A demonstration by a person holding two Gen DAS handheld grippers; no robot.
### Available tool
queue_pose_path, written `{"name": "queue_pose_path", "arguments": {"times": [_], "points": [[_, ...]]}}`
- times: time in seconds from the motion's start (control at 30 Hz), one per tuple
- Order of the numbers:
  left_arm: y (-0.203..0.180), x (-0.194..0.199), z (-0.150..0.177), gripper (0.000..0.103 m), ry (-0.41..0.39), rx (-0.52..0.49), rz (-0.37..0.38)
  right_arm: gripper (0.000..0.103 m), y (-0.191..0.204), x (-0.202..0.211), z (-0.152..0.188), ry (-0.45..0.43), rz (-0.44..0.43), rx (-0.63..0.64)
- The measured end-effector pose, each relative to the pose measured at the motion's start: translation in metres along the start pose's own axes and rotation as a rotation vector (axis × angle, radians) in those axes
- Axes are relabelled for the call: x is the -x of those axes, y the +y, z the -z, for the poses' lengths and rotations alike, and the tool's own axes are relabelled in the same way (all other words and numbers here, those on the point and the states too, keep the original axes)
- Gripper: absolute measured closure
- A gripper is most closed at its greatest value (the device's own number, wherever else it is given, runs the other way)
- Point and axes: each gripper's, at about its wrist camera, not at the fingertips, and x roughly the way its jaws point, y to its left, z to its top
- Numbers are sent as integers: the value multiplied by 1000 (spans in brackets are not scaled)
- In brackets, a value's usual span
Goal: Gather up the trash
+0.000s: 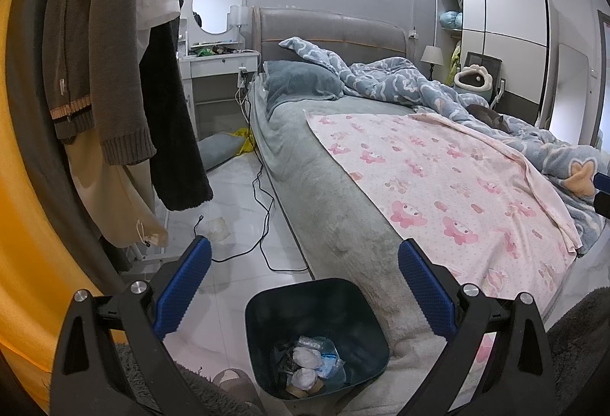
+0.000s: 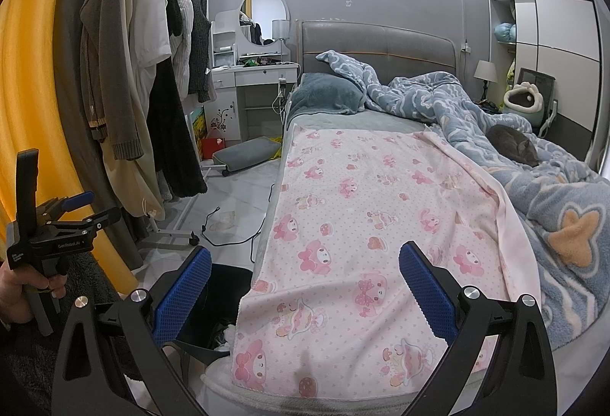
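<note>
Left claw (image 1: 305, 256) wide, w/ trash bin (image 1: 267, 309) just below; right claw (image 2: 305, 259) wide over bed (image 2: 343, 225).

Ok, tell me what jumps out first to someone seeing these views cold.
The bed fills the room, with a pink cartoon sheet over it and a grey cat curled on the blue duvet to its right. At the bed's near corner stands a dark bin with tissues inside, below the open left gripper. Clothes hang on a rack at left, against a yellow curtain.
</note>
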Motion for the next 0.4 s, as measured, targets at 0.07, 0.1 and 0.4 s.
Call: {"name": "queue_pose_path", "arguments": {"times": [0.07, 0.1, 0.4], "points": [[0, 1, 0, 3, -2, -2, 9, 3, 0, 0, 0, 0, 0, 0], [0, 1, 0, 3, -2, -4, 10, 3, 0, 0, 0, 0, 0, 0], [3, -1, -1, 3, 11, 9, 16, 3, 0, 0, 0, 0, 0, 0]]}}
